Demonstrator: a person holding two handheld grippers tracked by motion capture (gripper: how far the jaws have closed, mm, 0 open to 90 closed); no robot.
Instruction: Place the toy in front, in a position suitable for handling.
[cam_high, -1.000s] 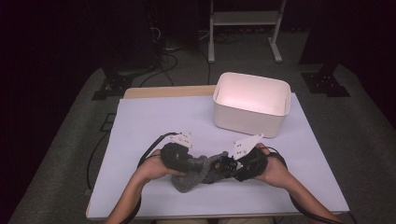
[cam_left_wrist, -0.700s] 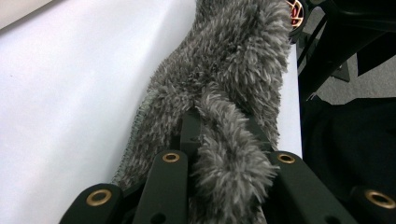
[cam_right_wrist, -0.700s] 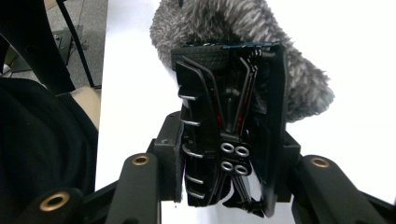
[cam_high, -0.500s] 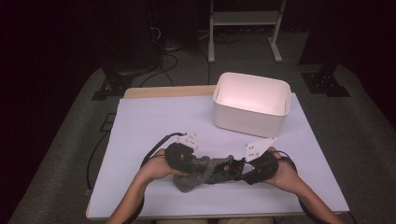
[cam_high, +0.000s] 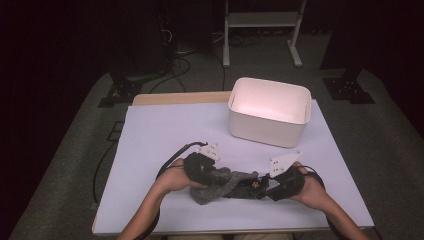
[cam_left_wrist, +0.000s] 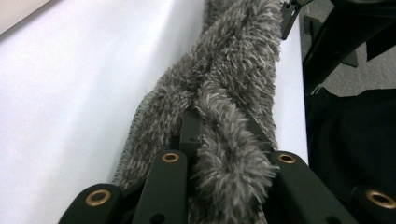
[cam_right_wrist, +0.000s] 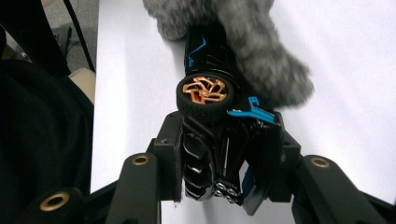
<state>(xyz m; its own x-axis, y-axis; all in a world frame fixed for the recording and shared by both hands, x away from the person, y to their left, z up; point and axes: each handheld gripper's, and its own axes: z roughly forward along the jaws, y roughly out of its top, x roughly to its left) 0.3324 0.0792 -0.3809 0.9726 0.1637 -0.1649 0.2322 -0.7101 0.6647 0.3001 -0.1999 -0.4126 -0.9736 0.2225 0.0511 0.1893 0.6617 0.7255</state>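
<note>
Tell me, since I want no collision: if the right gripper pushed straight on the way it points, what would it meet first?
The right gripper, shut on the black toy car, points along it toward the grey fuzzy cloth draped over the car's far end. The cloth comes first, probably then the left gripper holding it.

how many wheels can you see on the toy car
1: a copper-spoked wheel facing the camera in the right gripper view, above where the right hand-held gripper clamps the toy car. The fuzzy grey cloth may hide others.

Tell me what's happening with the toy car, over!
Left tool shut on fuzzy grey cloth. Right tool shut on black toy car with orange wheels. Nothing in the way.
</note>
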